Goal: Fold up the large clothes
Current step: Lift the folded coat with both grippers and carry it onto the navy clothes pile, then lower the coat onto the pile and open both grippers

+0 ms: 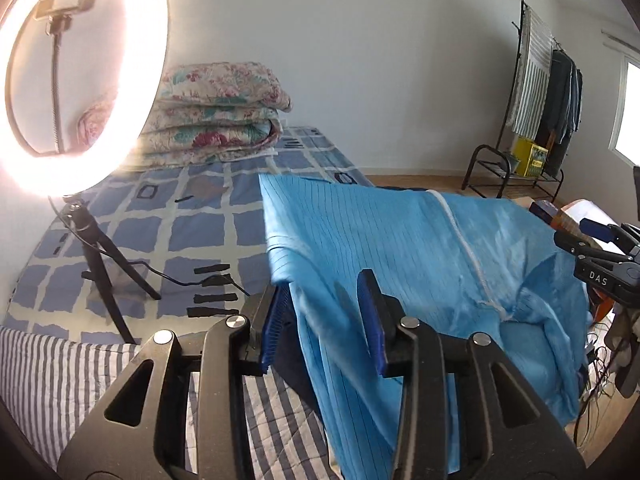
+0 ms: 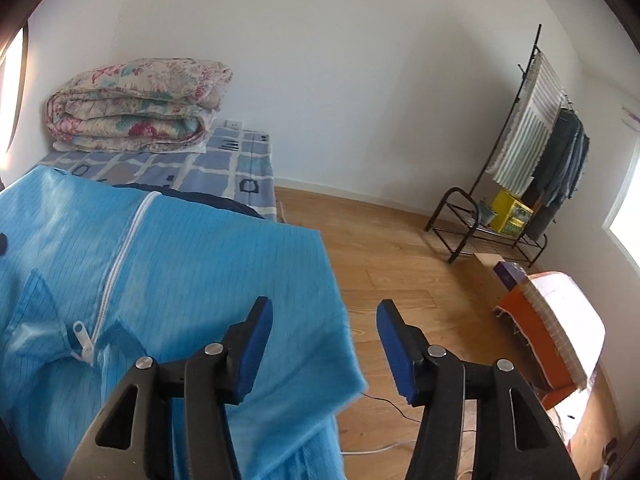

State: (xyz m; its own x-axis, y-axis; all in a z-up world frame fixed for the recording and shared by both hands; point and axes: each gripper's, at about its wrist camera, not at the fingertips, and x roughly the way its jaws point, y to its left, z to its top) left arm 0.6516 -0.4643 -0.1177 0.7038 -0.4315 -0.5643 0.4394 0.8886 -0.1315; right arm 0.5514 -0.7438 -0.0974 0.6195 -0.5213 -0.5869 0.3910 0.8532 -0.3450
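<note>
1. Item: blue garment (image 1: 400, 240), a large zip-front piece with thin dark pinstripes. It lies across the bed (image 1: 168, 216), filling the left wrist view from centre to 3 o'clock and the right wrist view from 9 o'clock to centre. The white zipper (image 2: 120, 248) runs up the front, its pull at the collar end nearest the cameras.

2. Left claw (image 1: 324, 320): jaws partly apart. A fold of the garment's near edge drapes down between the blue pads; they do not appear to press on it, so the cloth looks released rather than gripped.

3. Right claw (image 2: 324, 344): jaws wide, nothing between them but bare wooden floor (image 2: 400, 248). The garment's edge lies just beside its left pad, at 9 o'clock from the gap.

4. Step in hand, as judged: a placing step. The garment is laid out front-up and both claws stand free of it; no fold is visible yet.

5. Next move calls for: each claw to take a fresh hold on a side edge or sleeve, then carry it toward the zipper line. The thin, slippery-looking cloth would need a firm pinch.

6. Surroundings: ring light (image 1: 80, 80) on a tripod at 10 o'clock; folded floral quilt (image 2: 136, 108) at the bed's far end; clothes rack (image 2: 532, 152) at 2 o'clock.
</note>
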